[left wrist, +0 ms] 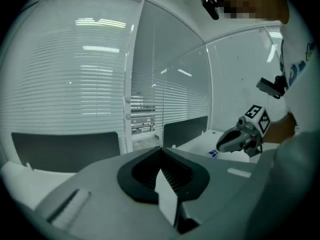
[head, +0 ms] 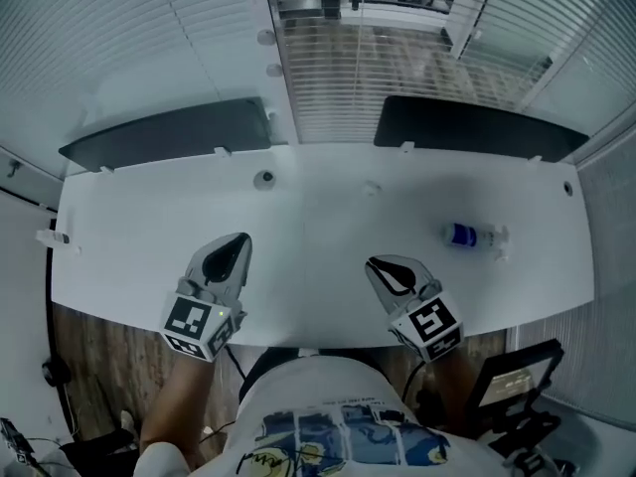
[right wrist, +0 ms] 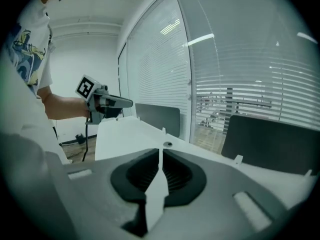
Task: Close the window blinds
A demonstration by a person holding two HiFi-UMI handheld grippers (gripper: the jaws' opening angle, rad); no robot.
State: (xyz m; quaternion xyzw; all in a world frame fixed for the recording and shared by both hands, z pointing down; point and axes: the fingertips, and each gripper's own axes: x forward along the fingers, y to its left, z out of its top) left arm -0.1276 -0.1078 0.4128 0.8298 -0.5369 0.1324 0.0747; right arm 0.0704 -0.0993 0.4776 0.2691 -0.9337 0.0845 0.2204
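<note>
White slatted blinds (head: 149, 38) hang over the windows behind the desk; the middle panel (head: 348, 78) lets the outside show between its slats. They also fill the left gripper view (left wrist: 65, 84) and the right gripper view (right wrist: 235, 84). My left gripper (head: 238, 243) is held over the near left of the white desk (head: 318, 217), jaws shut with nothing between them (left wrist: 161, 149). My right gripper (head: 381, 265) is over the near right of the desk, also shut and empty (right wrist: 160, 151). Both point toward the windows, well short of the blinds.
Two dark partition panels (head: 169, 132) (head: 477, 127) stand along the desk's far edge. A small bottle with a blue label (head: 475, 237) lies on the desk to the right. A round cable port (head: 264, 179) sits near the middle back. A black stand (head: 507, 386) is at lower right.
</note>
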